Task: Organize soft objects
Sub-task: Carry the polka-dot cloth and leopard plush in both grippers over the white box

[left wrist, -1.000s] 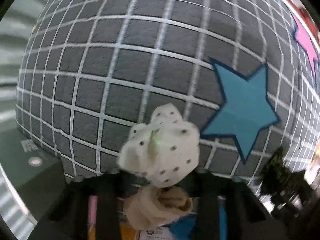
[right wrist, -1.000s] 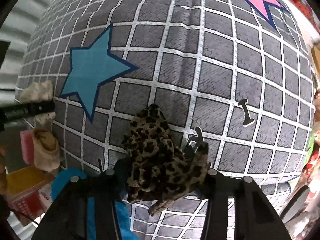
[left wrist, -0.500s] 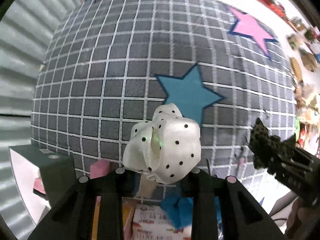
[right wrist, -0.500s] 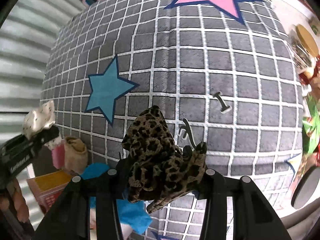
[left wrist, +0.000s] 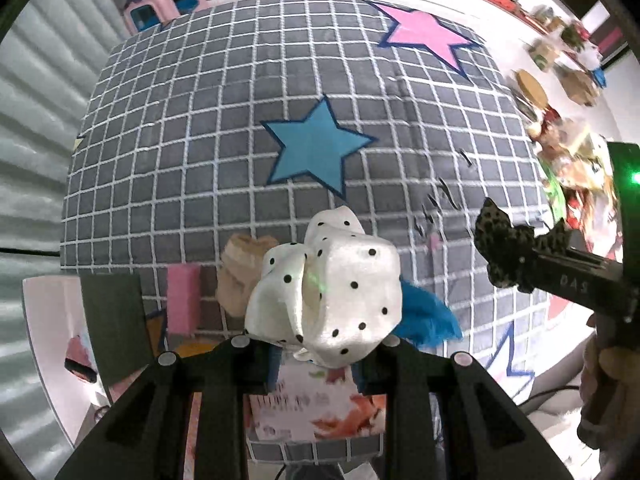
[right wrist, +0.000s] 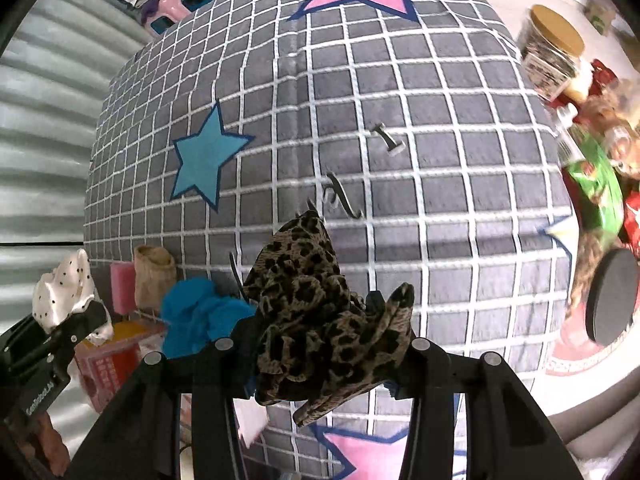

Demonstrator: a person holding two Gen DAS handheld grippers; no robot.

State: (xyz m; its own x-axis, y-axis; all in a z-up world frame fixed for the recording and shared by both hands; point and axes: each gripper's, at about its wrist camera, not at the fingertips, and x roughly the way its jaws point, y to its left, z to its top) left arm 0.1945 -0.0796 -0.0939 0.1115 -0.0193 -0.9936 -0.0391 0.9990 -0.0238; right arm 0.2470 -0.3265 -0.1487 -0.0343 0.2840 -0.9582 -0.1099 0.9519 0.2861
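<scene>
left gripper (left wrist: 320, 344): clamped on white polka-dot scrunchie (left wrist: 328, 296), jaws pressed into its sides; bunched fabric bulges out past the fingertips
right gripper (right wrist: 320, 344): clamped on leopard-print scrunchie (right wrist: 316, 304), fabric filling the gap between the jaws, a loose flap hanging below them
right gripper in left view (left wrist: 524, 258): far right of left jaws, leopard fabric sticking out of its tip, person's hand (left wrist: 604, 384) wrapped round the handle
left gripper in right view (right wrist: 76, 320): far left of right jaws, polka-dot fabric poking from its tip
rug (right wrist: 400, 120): grey with white grid, beyond both sets of jaws; blue star (left wrist: 316, 148) ahead of left jaws, pink star (left wrist: 428, 36) further out and right
blue fluffy cloth (right wrist: 200, 312): just left of right jaws, partly behind the finger
beige scrunchie (right wrist: 154, 276): left of right jaws, beyond the blue cloth, beside pink sponge block (right wrist: 122, 284)
printed box (left wrist: 316, 404): seen between left jaws, under the white scrunchie
clutter (right wrist: 592, 160): right of right jaws, off the rug edge, blurred; jar with tan lid (right wrist: 556, 36) among it
</scene>
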